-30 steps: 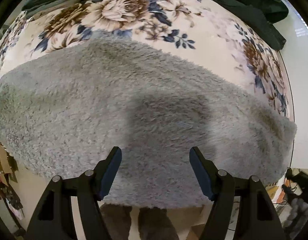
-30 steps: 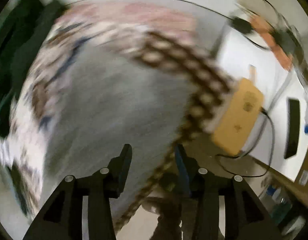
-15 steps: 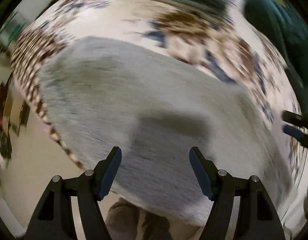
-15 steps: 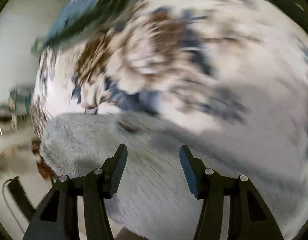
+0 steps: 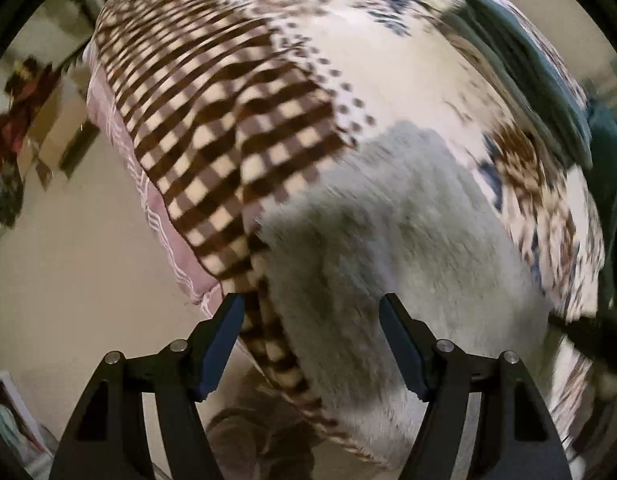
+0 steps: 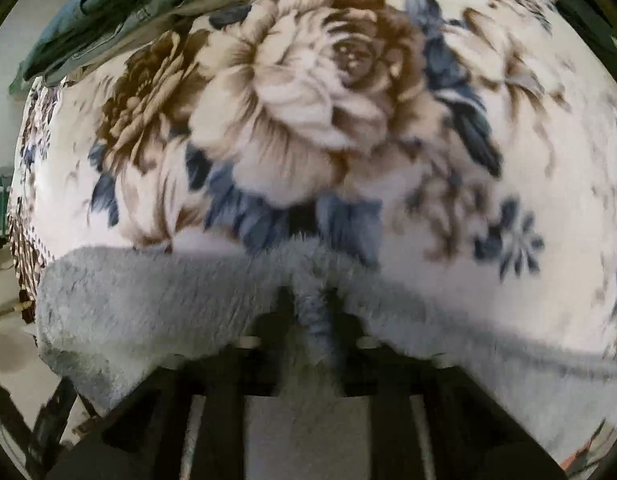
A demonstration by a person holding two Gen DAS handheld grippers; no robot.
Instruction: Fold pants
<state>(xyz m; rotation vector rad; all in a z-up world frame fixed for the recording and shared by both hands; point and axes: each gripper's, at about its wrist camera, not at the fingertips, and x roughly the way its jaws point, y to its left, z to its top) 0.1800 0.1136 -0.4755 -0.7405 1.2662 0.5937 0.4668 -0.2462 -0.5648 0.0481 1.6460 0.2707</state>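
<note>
- On the bed, over a floral blanket [image 6: 308,92], lie the fluffy grey pants [image 5: 408,248], reaching toward the bed's edge where a brown checked border [image 5: 228,120] hangs down.
- Left tool [image 5: 310,344]: its 2 jaws stand wide apart above the pants and the checked border, gripping nothing.
- Right tool [image 6: 314,320]: its jaws have just been closing, and a bunched fold of the grey pants sits pinched between them, the fabric draping over both dark fingers.
- Dark green clothes [image 6: 120,4] lie bunched at the far left corner of the bed in the right wrist view.
- Beyond the bed's edge in the left wrist view is a pale floor [image 5: 68,280].
</note>
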